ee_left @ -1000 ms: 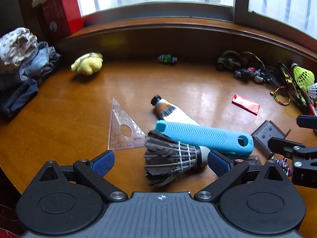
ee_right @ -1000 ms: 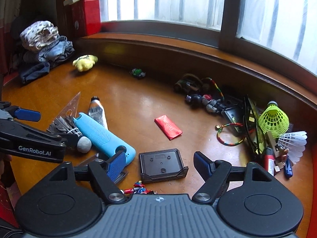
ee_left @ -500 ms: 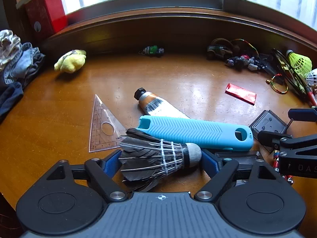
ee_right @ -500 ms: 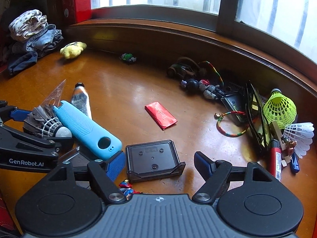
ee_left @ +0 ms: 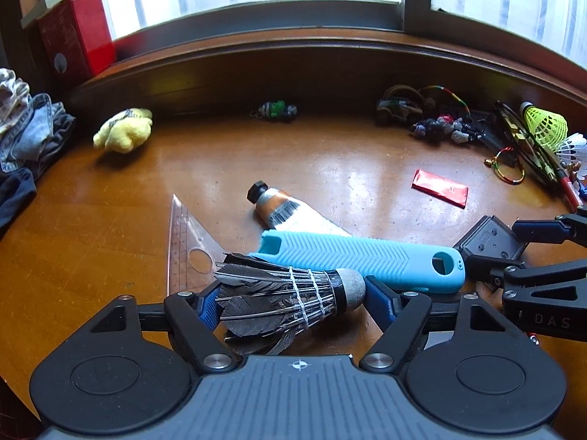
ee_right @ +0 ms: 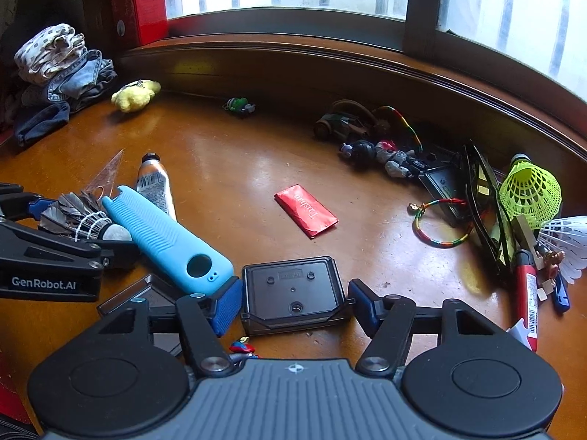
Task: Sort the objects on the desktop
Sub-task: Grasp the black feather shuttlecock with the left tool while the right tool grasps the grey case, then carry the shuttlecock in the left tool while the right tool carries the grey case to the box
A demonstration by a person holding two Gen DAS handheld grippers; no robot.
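Note:
A black feather shuttlecock point(ee_left: 279, 293) lies on its side on the brown wooden table point(ee_left: 110, 242). My left gripper point(ee_left: 293, 299) is shut on it lengthwise, one pad on the feathers and one on the grey cork. Just behind it lie a light-blue ribbed sleeve point(ee_left: 359, 260), a paint tube point(ee_left: 286, 212) and a clear set square point(ee_left: 183, 238). My right gripper point(ee_right: 293, 302) is shut on a black square plate point(ee_right: 291, 289), with a pad on each side edge. In the right wrist view the shuttlecock point(ee_right: 84, 220) sits between the left gripper's black fingers.
A red packet point(ee_right: 306, 211) lies mid-table. Toys point(ee_right: 367, 139), a bracelet point(ee_right: 440, 227), a yellow-green shuttlecock point(ee_right: 530, 190) and a white one point(ee_right: 565, 242) crowd the far right. A yellow plush point(ee_left: 123, 134) and folded clothes point(ee_left: 22, 135) sit far left below the window ledge.
Both grippers moved forward and narrowed. The left fingers closed from wide apart onto the shuttlecock's ends; the right fingers closed onto the black plate's sides.

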